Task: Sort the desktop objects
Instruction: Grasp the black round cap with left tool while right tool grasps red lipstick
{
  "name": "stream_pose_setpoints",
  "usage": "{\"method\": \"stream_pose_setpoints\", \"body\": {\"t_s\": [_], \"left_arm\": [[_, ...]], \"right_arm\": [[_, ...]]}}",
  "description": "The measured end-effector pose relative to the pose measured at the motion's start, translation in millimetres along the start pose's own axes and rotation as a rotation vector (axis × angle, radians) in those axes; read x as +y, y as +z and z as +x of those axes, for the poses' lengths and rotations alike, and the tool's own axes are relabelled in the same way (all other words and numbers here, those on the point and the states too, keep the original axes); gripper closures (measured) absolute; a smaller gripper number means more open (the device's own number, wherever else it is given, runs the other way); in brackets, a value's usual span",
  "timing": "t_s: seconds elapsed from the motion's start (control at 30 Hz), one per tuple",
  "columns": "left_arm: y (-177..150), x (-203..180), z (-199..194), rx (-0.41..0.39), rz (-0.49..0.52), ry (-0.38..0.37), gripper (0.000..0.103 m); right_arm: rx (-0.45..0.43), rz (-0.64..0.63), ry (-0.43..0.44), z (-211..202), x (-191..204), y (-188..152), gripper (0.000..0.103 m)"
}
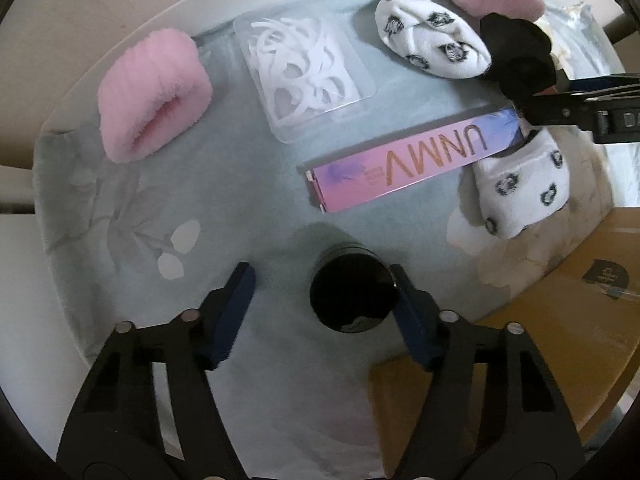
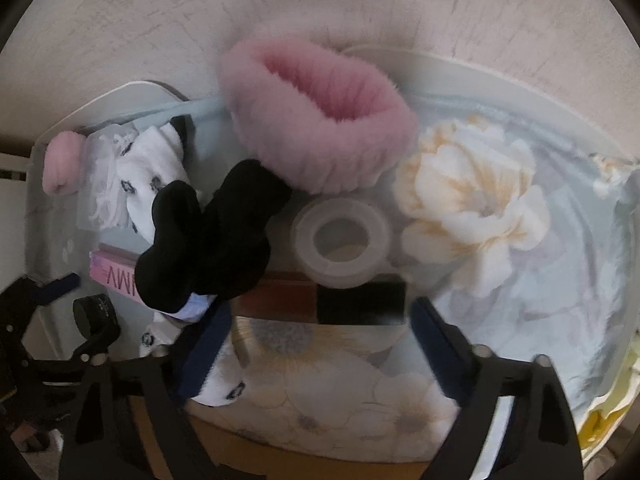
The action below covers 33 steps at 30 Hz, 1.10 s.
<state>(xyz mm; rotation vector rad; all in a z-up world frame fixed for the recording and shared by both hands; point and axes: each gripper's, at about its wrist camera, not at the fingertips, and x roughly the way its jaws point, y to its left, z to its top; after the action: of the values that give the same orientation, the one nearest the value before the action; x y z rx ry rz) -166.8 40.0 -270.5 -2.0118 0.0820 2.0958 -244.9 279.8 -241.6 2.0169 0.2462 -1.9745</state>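
My left gripper (image 1: 322,286) is open above a black round jar (image 1: 354,300), which stands beside its right finger. Beyond it lie a pink UNMV box (image 1: 412,160), a clear pack of white picks (image 1: 304,76), a pink fluffy wristband (image 1: 154,94) and two white patterned socks (image 1: 434,46) (image 1: 520,190). My right gripper (image 2: 316,328) is open and empty. A black scrunchie (image 2: 208,240) lies by its left finger; whether they touch I cannot tell. Ahead lie a clear tape roll (image 2: 342,240), a brown-and-black box (image 2: 326,300) and a second pink wristband (image 2: 320,120).
A floral cloth (image 2: 500,280) covers the round white table (image 1: 132,20). A cardboard box (image 1: 560,320) sits below the table's right edge. The right gripper's black frame (image 1: 592,108) reaches in over the UNMV box. A wall rises behind the table.
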Motion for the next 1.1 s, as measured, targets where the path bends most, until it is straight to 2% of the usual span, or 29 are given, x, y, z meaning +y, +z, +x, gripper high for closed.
{"method": "stream_pose_setpoints", "body": {"t_s": [0.03,0.1,0.17,0.43,0.47,0.97,1.03,1.1], "left_arm": [[-2,0,-1,-0.005,0.0,-0.007,0.047],[-4,-1,-3,-0.014,0.009,-0.008,0.061],[-5,-1,-4,-0.021,0.016,-0.006,0.07],[-17,1,-11,-0.038,0.015,-0.018,0.07],[-19,1,-13,-0.012,0.216,-0.066,0.07],[-41,1,-73,-0.129,0.176,-0.07,0.07],[-19,7,-81,-0.147,0.171,-0.071,0.07],[-24,6,-92,-0.176,0.176,-0.07,0.07]], "right_arm": [[0.0,-0.003,-0.004,0,0,-1,0.022],[0.002,0.006,0.002,1,-3,-3,0.022],[0.003,0.016,0.009,0,-7,-5,0.022],[-0.009,0.027,-0.006,-10,-25,-20,0.022],[-0.012,0.032,-0.004,-12,-29,-24,0.022],[-0.1,0.08,0.024,-60,-66,-61,0.022],[-0.117,0.08,0.035,-70,-69,-68,0.022],[-0.138,0.07,0.044,-90,-60,-59,0.022]]}}
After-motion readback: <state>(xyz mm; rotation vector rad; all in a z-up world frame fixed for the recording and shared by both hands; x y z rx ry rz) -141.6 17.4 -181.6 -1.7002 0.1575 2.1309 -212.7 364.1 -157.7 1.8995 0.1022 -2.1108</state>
